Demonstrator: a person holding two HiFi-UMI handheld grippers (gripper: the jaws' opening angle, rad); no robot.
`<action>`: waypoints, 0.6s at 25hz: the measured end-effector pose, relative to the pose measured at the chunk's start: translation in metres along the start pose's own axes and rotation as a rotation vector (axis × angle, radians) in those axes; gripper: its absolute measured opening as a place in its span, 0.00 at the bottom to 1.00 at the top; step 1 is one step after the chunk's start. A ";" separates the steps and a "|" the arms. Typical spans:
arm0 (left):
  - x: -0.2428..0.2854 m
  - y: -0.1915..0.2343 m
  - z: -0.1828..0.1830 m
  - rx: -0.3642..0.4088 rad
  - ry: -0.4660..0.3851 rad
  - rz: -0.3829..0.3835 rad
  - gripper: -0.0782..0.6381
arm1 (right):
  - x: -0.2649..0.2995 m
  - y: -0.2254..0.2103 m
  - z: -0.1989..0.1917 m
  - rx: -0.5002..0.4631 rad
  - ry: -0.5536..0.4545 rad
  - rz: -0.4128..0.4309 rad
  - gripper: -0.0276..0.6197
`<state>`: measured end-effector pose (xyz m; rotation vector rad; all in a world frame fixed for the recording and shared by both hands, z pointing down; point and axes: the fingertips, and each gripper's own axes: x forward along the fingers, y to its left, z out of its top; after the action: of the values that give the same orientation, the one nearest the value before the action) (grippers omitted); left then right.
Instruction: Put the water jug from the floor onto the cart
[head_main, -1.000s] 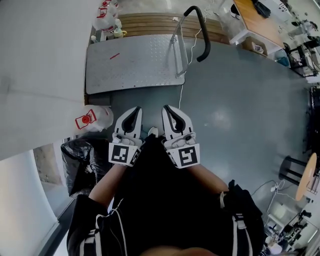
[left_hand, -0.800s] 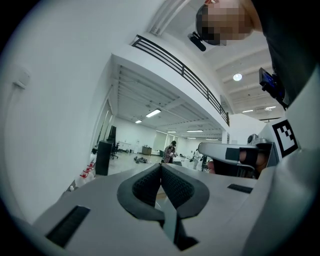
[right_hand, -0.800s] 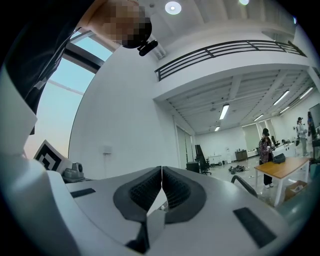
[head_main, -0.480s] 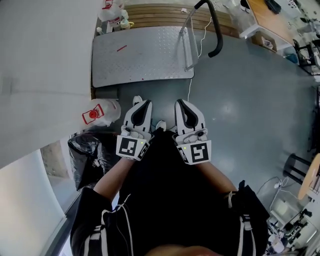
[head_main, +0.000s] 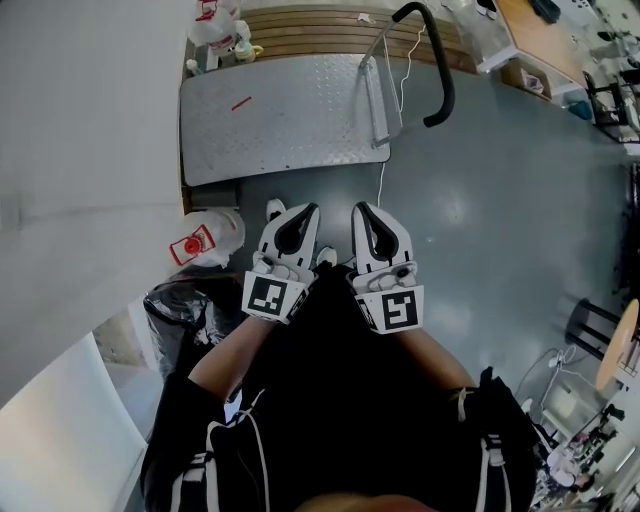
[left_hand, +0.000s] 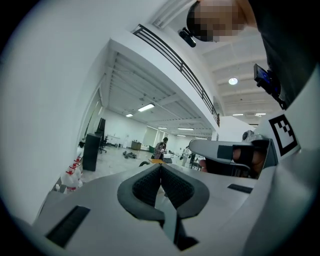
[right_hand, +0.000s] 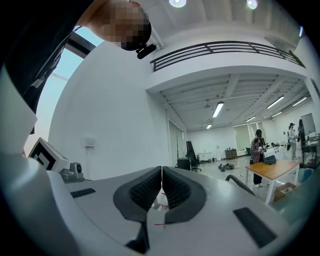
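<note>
A grey floor runs under us, with the flat cart (head_main: 280, 110) ahead and the water jug (head_main: 212, 238) sitting on the floor to our left, against the white wall and just beside a black bag (head_main: 180, 315). Our left gripper (head_main: 306, 212) and right gripper (head_main: 364, 212) point level, side by side, jaws clenched on nothing. We judge the jug heavy if full, its pale plastic smooth and yielding, so the stiff neck under the red cap looks the surest hold, with the second gripper steadying the body.
</note>
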<state>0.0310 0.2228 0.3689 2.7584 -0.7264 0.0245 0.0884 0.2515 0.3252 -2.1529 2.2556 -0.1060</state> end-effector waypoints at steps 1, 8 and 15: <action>0.003 0.007 0.003 -0.009 -0.004 0.003 0.13 | 0.008 0.002 -0.001 -0.004 0.007 0.002 0.07; 0.025 0.053 0.031 -0.013 -0.027 -0.004 0.13 | 0.071 0.014 0.004 -0.041 0.014 0.034 0.07; 0.030 0.102 0.050 -0.037 -0.045 -0.019 0.13 | 0.124 0.030 0.004 -0.024 0.036 0.039 0.07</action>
<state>0.0047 0.1094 0.3518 2.7384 -0.7056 -0.0543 0.0526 0.1287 0.3231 -2.1345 2.3282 -0.1182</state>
